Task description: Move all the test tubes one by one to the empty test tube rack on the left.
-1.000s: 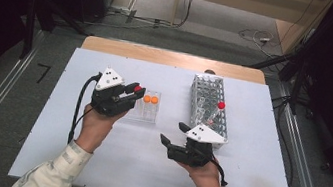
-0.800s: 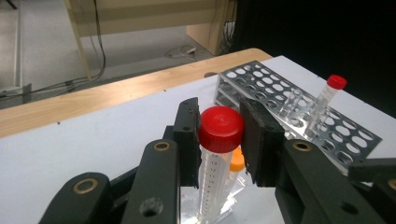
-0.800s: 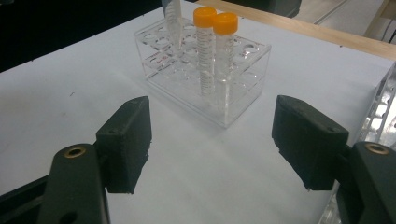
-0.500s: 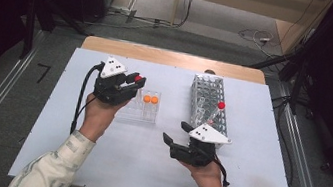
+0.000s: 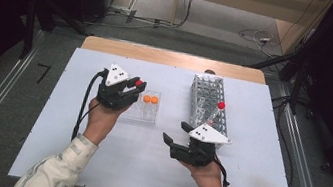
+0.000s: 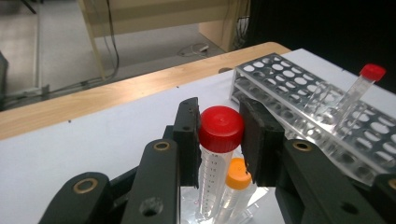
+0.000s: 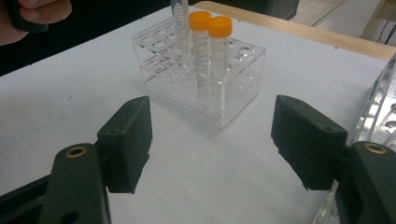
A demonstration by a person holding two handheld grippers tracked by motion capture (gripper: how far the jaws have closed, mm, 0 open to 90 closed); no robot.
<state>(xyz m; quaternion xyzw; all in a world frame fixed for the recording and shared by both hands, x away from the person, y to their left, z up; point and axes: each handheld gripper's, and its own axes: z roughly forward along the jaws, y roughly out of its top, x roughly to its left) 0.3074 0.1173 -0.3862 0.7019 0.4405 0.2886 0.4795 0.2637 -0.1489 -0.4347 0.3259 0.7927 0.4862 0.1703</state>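
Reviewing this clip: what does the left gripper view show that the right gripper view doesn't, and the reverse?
Left gripper view alone: the left gripper shut on the red-capped tube just below its cap, with the large clear rack beyond holding a tilted red-capped tube.

Right gripper view alone: the right gripper with jaws wide apart and nothing between them, aimed at the small clear rack, whose grid of holes is plain.

Both: an orange-capped tube and the white table.

Two orange-capped tubes (image 5: 149, 100), two red-capped tubes (image 5: 138, 83), two racks (image 5: 209, 105).
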